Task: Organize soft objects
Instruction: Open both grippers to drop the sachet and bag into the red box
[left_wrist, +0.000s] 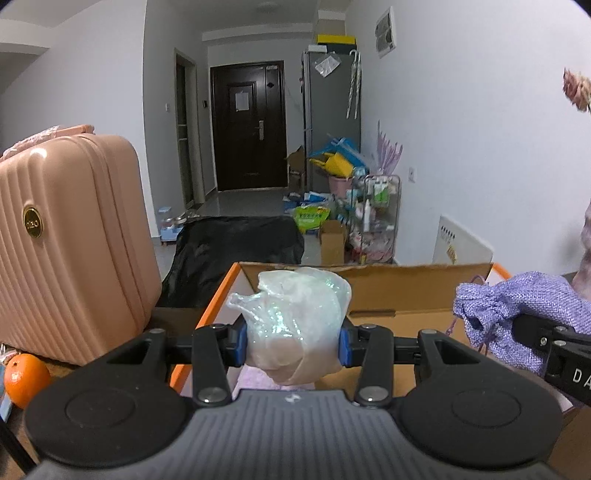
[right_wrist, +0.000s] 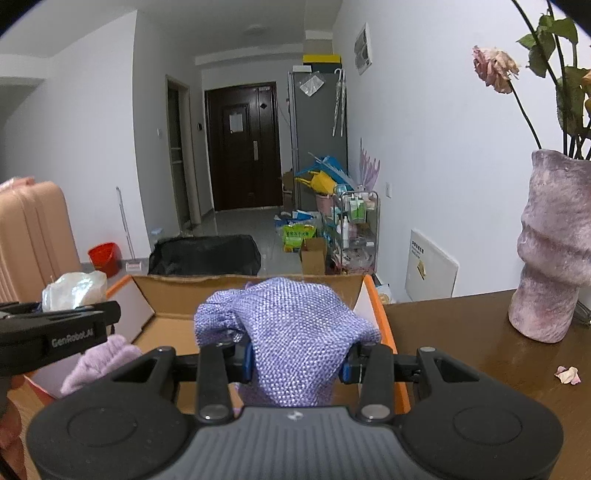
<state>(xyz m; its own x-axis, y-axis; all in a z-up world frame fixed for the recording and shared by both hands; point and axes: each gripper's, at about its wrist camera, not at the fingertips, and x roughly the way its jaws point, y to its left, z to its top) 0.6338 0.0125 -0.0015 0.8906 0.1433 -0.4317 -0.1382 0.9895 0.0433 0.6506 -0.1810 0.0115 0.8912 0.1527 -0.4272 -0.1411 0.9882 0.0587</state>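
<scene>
Holding a crinkly plastic-wrapped bundle (left_wrist: 295, 317), the left tongs (left_wrist: 292, 345) pinch it from both sides between the blue pads (left_wrist: 240, 345) in the left wrist view. The bundle is translucent, glossy and lumpy, with a pale pink mass inside, and it hangs over the near left part of the open cardboard box (left_wrist: 388, 291) with its orange outer skin. A ribbed pink suitcase (left_wrist: 70, 240) stands left of the box, an orange (left_wrist: 24, 378) beside it. At right, the other tool carries a lilac pouch. A good release would come only once the bundle sits low inside the box walls, since slick film can slide off an edge.

From the right wrist view, the right tongs (right_wrist: 297, 363) are pinching a lilac woven pouch (right_wrist: 291, 332), coarse-knit and floppy, draped over the jaws above the box (right_wrist: 177, 291). A fuzzy lavender cloth (right_wrist: 99, 360) already lies inside at left. The left tongs (right_wrist: 59, 325) come in at the left edge. A mottled purple vase (right_wrist: 554, 258) of wilted roses stands on the brown desk (right_wrist: 461, 332); the pouch should be lowered well apart from it.
</scene>
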